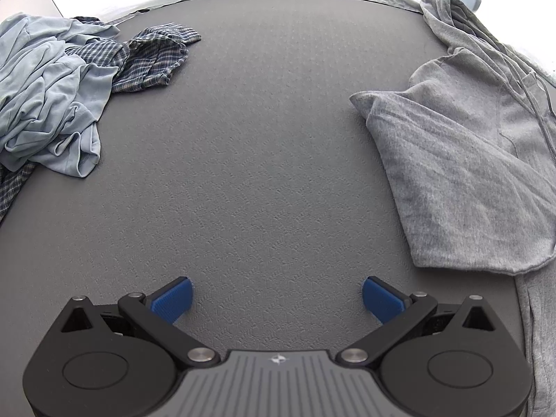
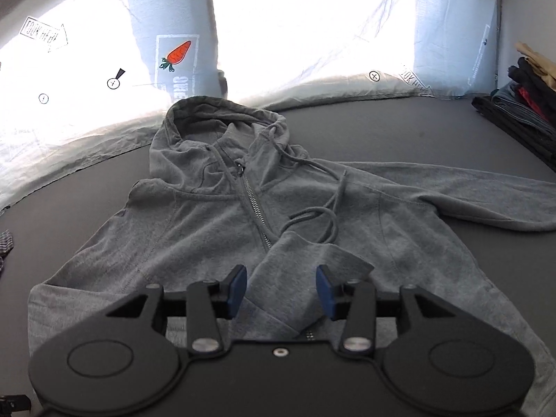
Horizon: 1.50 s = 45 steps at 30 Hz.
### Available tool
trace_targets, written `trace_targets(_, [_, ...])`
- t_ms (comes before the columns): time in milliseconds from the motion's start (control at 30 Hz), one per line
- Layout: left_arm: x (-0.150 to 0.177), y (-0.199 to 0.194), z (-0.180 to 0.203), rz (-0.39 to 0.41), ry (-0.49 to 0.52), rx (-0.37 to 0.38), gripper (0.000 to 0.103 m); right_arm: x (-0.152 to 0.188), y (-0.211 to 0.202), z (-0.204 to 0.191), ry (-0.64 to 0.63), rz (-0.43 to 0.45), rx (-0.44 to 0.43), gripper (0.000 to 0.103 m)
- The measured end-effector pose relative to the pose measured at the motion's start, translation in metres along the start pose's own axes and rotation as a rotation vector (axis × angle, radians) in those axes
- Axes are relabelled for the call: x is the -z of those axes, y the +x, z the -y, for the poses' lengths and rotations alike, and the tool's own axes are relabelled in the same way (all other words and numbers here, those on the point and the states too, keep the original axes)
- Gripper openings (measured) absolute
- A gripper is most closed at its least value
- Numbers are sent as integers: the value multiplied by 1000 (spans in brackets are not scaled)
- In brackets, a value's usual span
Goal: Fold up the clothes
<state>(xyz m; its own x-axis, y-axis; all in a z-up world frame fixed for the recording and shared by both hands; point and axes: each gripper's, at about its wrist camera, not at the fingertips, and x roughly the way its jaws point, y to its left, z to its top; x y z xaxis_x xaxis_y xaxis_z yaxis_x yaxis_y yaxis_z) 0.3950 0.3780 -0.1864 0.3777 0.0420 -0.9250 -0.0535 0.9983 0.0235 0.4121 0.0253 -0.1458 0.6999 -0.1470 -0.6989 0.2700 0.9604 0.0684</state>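
A grey zip hoodie (image 2: 215, 208) lies face up on the dark table (image 1: 260, 139), hood at the far end, one sleeve stretched out to the right and the other folded in over the chest. The right tongs (image 2: 281, 290) hang released above that folded cuff — pads apart, gripping nothing. The left tongs (image 1: 277, 299) are spread wide over bare table. Far left lies a crumpled light-blue garment (image 1: 45, 104) on a plaid shirt (image 1: 149, 59).
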Motion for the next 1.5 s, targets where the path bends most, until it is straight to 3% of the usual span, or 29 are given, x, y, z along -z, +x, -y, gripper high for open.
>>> trace_targets(133, [1, 0, -1, 4, 3, 2, 103, -5, 37, -14, -34, -102, 74, 43])
trace_targets(267, [1, 0, -1, 4, 5, 2, 103, 6, 21, -7, -62, -81, 79, 10])
trace_targets(433, [4, 0, 0, 18, 2, -1, 103, 34, -32, 22, -36, -29, 123, 8])
trace_targets(600, [9, -1, 0, 51, -2, -4, 103, 59, -41, 57, 96, -142, 87, 10])
trace_targets(733, [15, -3, 1, 84, -6, -6, 103, 60, -46, 74, 191, -124, 89, 48])
trace_targets(800, [17, -3, 1, 100, -11, -8, 103, 56, -50, 83, 227, -95, 57, 51])
trace_targets(933, [23, -4, 2, 138, -22, -17, 103, 46, -33, 92, 198, -97, 17, 66])
trace_targets(1067, [32, -7, 5, 179, -68, -46, 103, 37, -4, 91, 147, -203, -84, 70])
trace_targets(1133, [36, -9, 8, 191, -119, -74, 103, 32, 1, 80, 23, -212, -118, 58])
trace_targets(1167, [37, -10, 10, 195, -146, -91, 103, 29, 3, 76, -32, -224, -138, 38])
trace_targets(1233, [40, -12, 15, 195, -215, -131, 103, 24, 5, 69, -134, -246, -174, 20])
trace_targets(1333, [40, -14, 22, 178, -313, -192, 103, 13, 4, 63, -248, -238, -222, 17])
trace_targets(1500, [41, -17, 32, 168, -393, -279, 103, -14, -5, 65, -383, -123, -298, 16])
